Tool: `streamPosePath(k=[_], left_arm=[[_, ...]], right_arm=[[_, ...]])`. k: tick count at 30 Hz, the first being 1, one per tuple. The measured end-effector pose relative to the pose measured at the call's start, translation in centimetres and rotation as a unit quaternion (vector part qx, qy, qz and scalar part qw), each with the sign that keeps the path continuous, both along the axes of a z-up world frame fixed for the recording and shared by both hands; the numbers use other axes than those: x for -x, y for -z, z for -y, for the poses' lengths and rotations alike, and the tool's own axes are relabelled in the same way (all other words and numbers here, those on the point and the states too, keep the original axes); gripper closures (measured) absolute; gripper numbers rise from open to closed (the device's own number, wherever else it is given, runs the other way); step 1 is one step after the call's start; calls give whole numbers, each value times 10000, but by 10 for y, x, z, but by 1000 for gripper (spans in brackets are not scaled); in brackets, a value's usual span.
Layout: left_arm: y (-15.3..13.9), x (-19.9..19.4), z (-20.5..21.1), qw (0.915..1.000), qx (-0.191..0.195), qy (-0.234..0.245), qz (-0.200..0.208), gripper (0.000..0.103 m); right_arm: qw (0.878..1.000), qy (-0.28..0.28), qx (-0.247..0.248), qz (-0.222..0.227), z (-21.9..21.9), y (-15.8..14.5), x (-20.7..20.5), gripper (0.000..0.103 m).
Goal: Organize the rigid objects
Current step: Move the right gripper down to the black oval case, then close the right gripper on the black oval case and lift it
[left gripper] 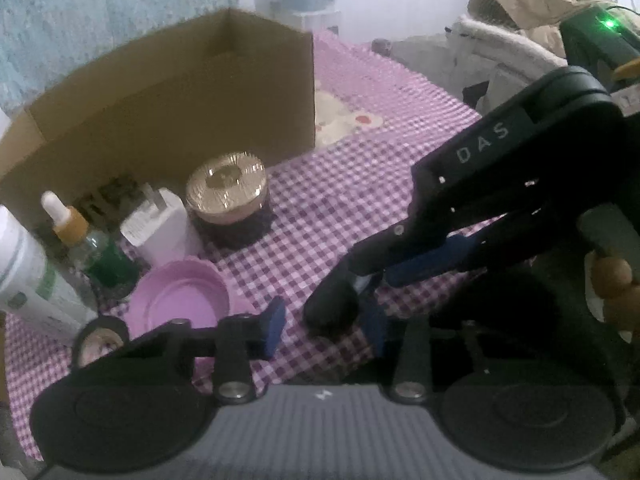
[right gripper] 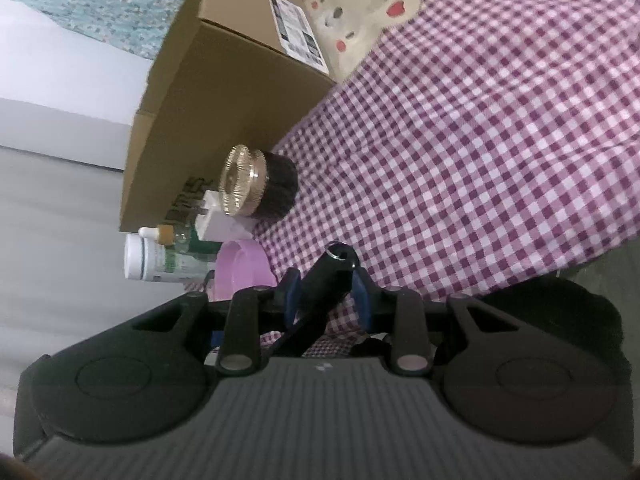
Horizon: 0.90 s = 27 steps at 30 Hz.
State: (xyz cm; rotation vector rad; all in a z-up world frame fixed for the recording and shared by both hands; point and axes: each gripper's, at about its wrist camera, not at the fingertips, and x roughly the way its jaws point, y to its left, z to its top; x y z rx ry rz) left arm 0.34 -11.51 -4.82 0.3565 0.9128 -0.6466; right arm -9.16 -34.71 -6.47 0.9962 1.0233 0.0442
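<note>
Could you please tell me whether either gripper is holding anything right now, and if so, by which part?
The right gripper clamps a black cylindrical object just below its ringed tip. The left gripper holds nothing.

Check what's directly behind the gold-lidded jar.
Behind the gold-lidded jar stands the side wall of the cardboard box, on the checked cloth. The box's inside is hidden from both views, so its contents cannot be told.
</note>
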Motion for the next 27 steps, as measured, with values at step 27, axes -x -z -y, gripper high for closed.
streamPosePath(k=[27], left_arm=[[9, -15, 16, 10000, 63, -18, 3, 75]], right_arm=[[9992, -143, -16, 376, -14, 13, -29, 89]])
